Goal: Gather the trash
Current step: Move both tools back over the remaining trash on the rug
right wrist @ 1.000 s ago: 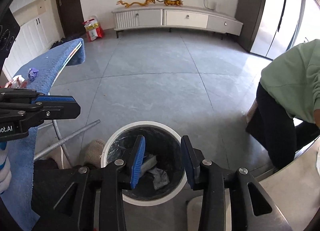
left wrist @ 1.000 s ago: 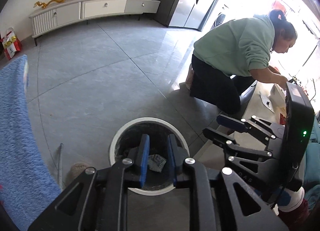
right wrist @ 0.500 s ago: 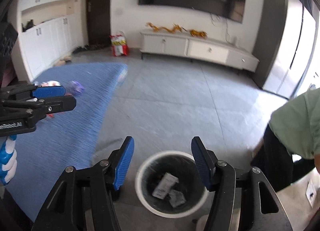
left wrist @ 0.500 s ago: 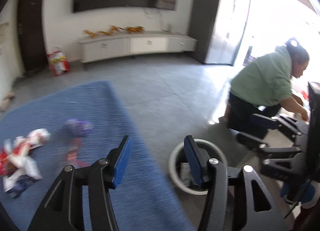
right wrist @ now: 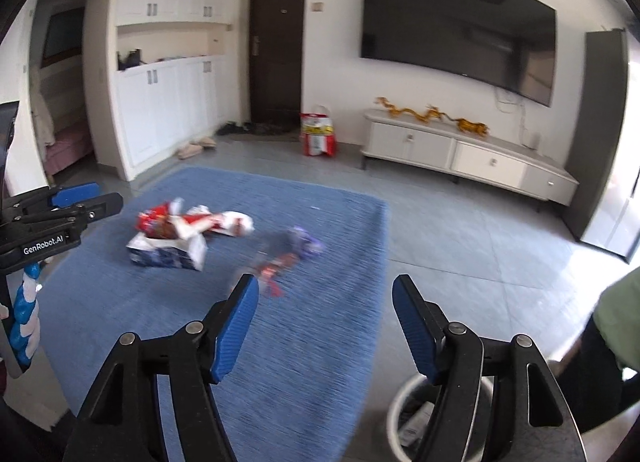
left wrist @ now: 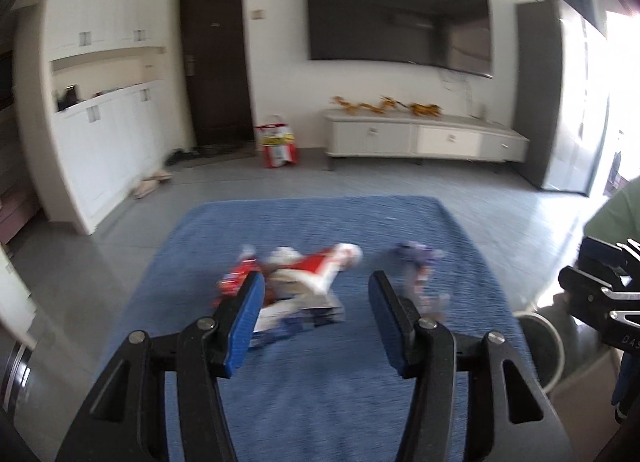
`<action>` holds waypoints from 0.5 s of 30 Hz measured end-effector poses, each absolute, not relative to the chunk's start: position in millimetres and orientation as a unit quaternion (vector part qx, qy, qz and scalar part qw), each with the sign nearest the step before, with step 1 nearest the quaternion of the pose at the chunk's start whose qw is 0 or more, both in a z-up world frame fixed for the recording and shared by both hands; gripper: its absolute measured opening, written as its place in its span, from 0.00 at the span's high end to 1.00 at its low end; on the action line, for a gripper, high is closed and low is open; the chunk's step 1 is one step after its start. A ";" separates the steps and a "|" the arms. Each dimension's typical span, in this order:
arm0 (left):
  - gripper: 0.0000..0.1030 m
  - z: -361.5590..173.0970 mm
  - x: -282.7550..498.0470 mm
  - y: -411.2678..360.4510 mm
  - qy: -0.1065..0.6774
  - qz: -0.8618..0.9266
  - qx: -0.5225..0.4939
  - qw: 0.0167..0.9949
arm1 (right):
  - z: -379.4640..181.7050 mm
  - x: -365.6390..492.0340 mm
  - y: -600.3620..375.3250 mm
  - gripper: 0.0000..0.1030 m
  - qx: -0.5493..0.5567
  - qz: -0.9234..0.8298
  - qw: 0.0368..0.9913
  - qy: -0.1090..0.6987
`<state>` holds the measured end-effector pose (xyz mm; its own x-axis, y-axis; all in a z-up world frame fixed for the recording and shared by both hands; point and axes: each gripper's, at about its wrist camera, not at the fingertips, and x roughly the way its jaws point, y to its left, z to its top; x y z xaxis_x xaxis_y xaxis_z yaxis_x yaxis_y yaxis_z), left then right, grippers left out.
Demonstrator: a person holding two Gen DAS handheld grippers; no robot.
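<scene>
A pile of red and white wrappers (left wrist: 304,274) lies on a blue cloth-covered table (left wrist: 320,390), with a torn blue and white box (right wrist: 166,252) under it. A purple wrapper (left wrist: 416,252) and a small red one (right wrist: 276,262) lie to the right. My left gripper (left wrist: 316,322) is open and empty above the cloth, just short of the pile. My right gripper (right wrist: 324,326) is open and empty over the table's right edge. A white-rimmed trash bin (right wrist: 412,422) stands on the floor below it, with scraps inside.
A person in a green top (right wrist: 616,338) stands at the right, close to the bin. A grey tiled floor (right wrist: 460,221) lies beyond the table. A white TV cabinet (right wrist: 468,157), a red bag (right wrist: 318,135) and a dark door stand at the far wall.
Both grippers have swung up and left from over the bin to the blue table. Both jaws have opened wider. The trash pile has come into view ahead.
</scene>
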<state>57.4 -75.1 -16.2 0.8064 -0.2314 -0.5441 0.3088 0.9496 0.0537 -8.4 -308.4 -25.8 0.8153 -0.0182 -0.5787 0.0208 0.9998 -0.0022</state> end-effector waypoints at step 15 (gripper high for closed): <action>0.35 -18.5 50.4 17.9 0.257 -0.095 0.043 0.961 | -18.6 21.9 -251.1 0.28 -0.002 -0.009 0.948 0.318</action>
<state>50.4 17.9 -18.5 0.8502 -0.1607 -0.5013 0.2045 0.9783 0.0333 21.9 -251.1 -18.6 0.7977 -0.0185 -0.6027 0.0153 0.9998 -0.0104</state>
